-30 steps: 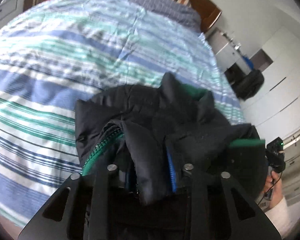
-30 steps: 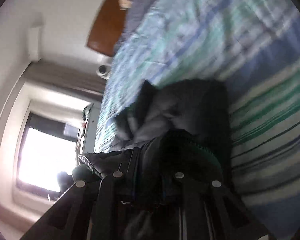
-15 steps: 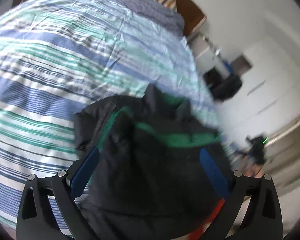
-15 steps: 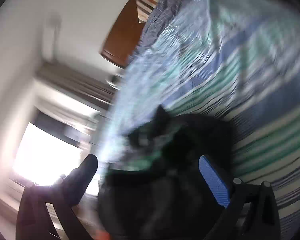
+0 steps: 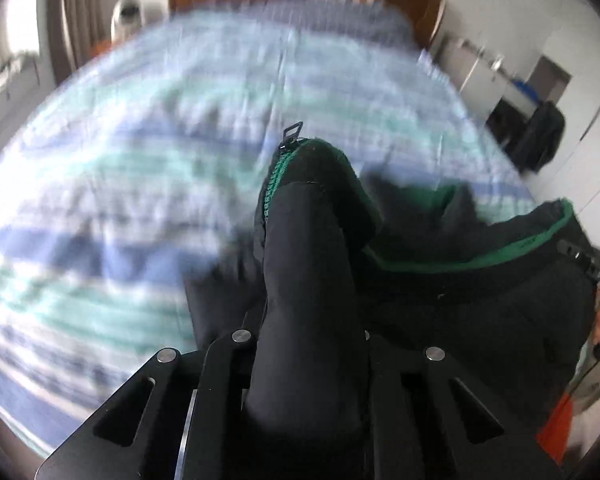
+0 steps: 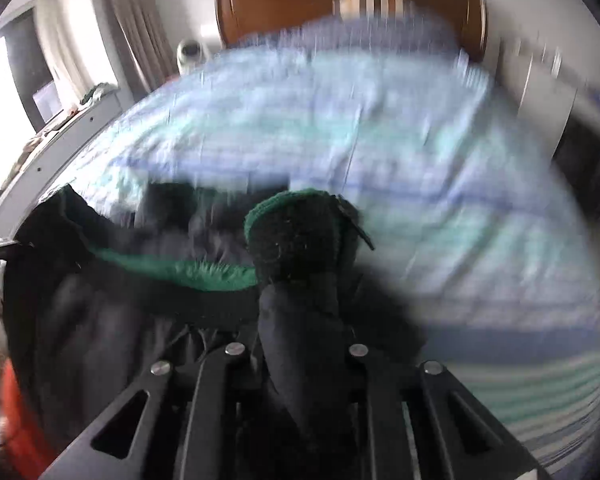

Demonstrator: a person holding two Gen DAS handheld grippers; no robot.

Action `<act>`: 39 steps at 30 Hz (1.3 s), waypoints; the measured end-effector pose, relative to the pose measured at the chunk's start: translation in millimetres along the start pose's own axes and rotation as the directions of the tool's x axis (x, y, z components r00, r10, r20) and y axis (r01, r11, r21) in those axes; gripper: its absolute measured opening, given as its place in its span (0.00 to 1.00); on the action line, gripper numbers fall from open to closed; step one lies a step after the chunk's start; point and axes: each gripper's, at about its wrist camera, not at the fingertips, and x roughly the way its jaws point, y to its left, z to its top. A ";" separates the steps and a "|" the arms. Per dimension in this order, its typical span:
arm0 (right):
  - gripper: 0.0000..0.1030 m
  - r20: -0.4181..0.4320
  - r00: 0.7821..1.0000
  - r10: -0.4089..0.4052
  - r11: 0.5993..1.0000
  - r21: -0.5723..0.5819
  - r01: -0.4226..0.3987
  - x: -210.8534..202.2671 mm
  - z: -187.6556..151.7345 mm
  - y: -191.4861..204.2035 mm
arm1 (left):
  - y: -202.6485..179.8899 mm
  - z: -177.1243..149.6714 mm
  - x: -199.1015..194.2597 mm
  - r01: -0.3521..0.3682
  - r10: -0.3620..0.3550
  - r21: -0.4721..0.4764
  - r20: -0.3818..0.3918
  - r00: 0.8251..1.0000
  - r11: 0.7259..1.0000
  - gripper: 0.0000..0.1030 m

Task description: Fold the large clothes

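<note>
A black jacket (image 5: 440, 292) with green lining and a green zipper hangs stretched between my two grippers above the striped bed. My left gripper (image 5: 306, 340) is shut on one corner of it, next to the zipper end; a fold of cloth sticks up between the jaws. My right gripper (image 6: 296, 348) is shut on the other corner of the jacket (image 6: 292, 240), whose green trim runs off to the left. The fingertips of both grippers are hidden by the cloth. Both views are blurred by motion.
The bed (image 5: 148, 184) with a blue, white and green striped cover fills the space ahead, with a wooden headboard (image 6: 284, 8) and pillows at the far end. White cupboards (image 5: 480, 76) and a dark bag stand to the right, and a window with curtains (image 6: 132, 36) is on the left.
Half a second ago both grippers were open around the bunched jacket. Now both are shut on its corners and have lifted it, spread between them, with the cameras swinging to face the headboard.
</note>
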 end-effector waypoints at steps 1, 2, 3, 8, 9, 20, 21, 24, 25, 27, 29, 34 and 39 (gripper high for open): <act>0.16 0.023 1.000 -0.021 1.000 -0.005 0.022 -1.9 7.8 1.4 | -5.3 6.3 -2.7 -0.030 0.029 0.021 0.044 0.999 0.999 0.14; 0.16 0.047 0.998 -0.048 0.999 0.004 0.048 -1.5 16.5 -0.5 | -9.1 11.5 -1.6 -0.060 0.058 0.029 0.077 0.995 0.998 0.14; 0.16 0.052 0.997 -0.065 0.998 0.022 0.064 6.4 22.2 -3.9 | -11.5 15.9 5.1 -0.091 0.088 0.029 0.102 0.991 0.995 0.15; 0.16 -0.076 0.991 -0.114 0.987 0.107 0.121 89.1 1.6 -23.4 | 5.8 9.1 81.8 -0.180 0.181 -0.020 0.055 0.982 0.983 0.21; 0.16 -0.120 0.987 -0.102 0.983 0.140 0.119 111.0 -12.2 -30.0 | 12.9 0.1 99.9 -0.190 0.191 -0.030 0.031 0.981 0.981 0.27; 0.20 -0.057 0.997 0.047 0.920 0.392 -0.021 163.7 -65.5 -68.4 | 43.5 -27.0 144.2 -0.062 0.071 -0.163 0.051 0.996 0.985 0.52; 0.20 -0.050 0.998 0.045 0.919 0.394 -0.022 162.3 -68.5 -66.5 | 42.5 -26.8 146.2 -0.059 0.068 -0.166 0.052 0.996 0.984 0.53; 0.20 -0.036 0.998 0.046 0.916 0.400 -0.028 168.5 -68.9 -65.6 | 45.9 -25.6 149.2 -0.037 0.047 -0.181 0.054 0.997 0.983 0.53; 0.19 -0.033 0.998 0.046 0.916 0.401 -0.029 168.7 -67.8 -64.4 | 47.2 -26.3 150.4 -0.029 0.040 -0.187 0.056 0.998 0.982 0.53; 0.19 -0.025 0.999 0.048 0.914 0.404 -0.034 168.8 -69.6 -64.9 | 48.8 -27.2 151.5 -0.020 0.032 -0.194 0.057 0.998 0.981 0.53; 0.19 -0.020 0.999 0.050 0.913 0.407 -0.037 170.1 -68.7 -65.6 | 49.5 -27.3 152.6 -0.019 0.031 -0.196 0.058 0.998 0.980 0.53; 0.19 -0.020 0.998 0.051 0.912 0.409 -0.039 168.9 -69.3 -65.5 | 49.1 -27.4 153.1 -0.023 0.034 -0.197 0.052 0.998 0.980 0.54; 0.21 -0.021 0.997 0.068 0.909 0.414 -0.053 165.0 -66.8 -66.7 | 50.4 -23.2 150.0 -0.033 0.038 -0.207 0.018 0.999 0.978 0.63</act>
